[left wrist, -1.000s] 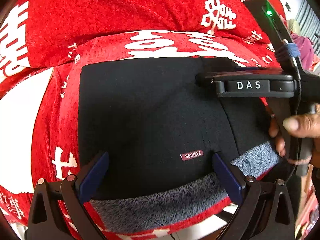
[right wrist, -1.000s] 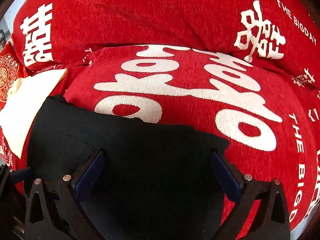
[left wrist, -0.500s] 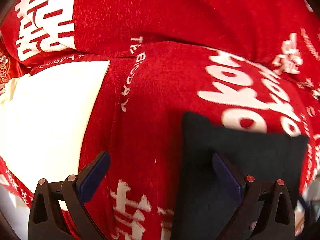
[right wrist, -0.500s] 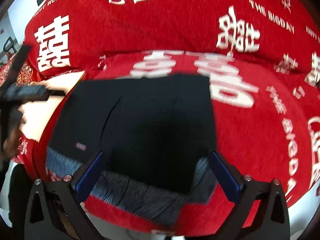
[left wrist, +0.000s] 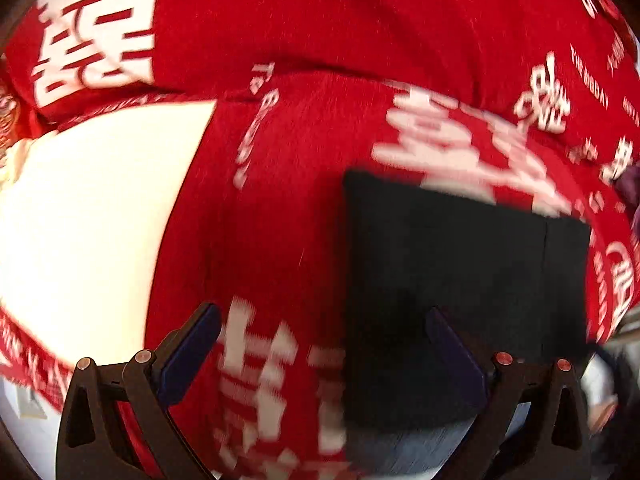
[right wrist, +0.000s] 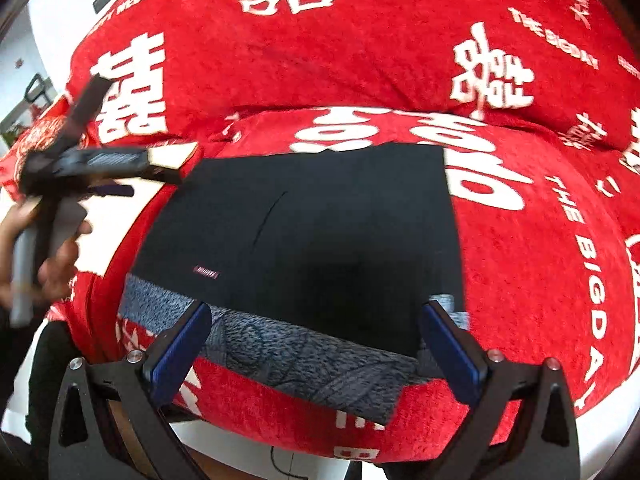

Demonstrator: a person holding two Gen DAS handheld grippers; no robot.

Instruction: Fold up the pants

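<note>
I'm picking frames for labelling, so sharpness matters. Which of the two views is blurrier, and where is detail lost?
Left wrist view: heavy motion smear on the red cover's white lettering and the pants' edges; the white patch is blown out. Right wrist view: sharper, pants label visible but unreadable; only the left claw and hand smear.

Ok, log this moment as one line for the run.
pants: folded, flat on red cushion | left gripper: open, empty | right gripper: open, empty

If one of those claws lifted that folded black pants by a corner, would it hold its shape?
Probably not. The folded pants are soft cloth lying flat on the red cushion, so the layers would likely sag open. The fuzzy grey lining suggests thick fabric, perhaps heavyish and not slippery.
</note>
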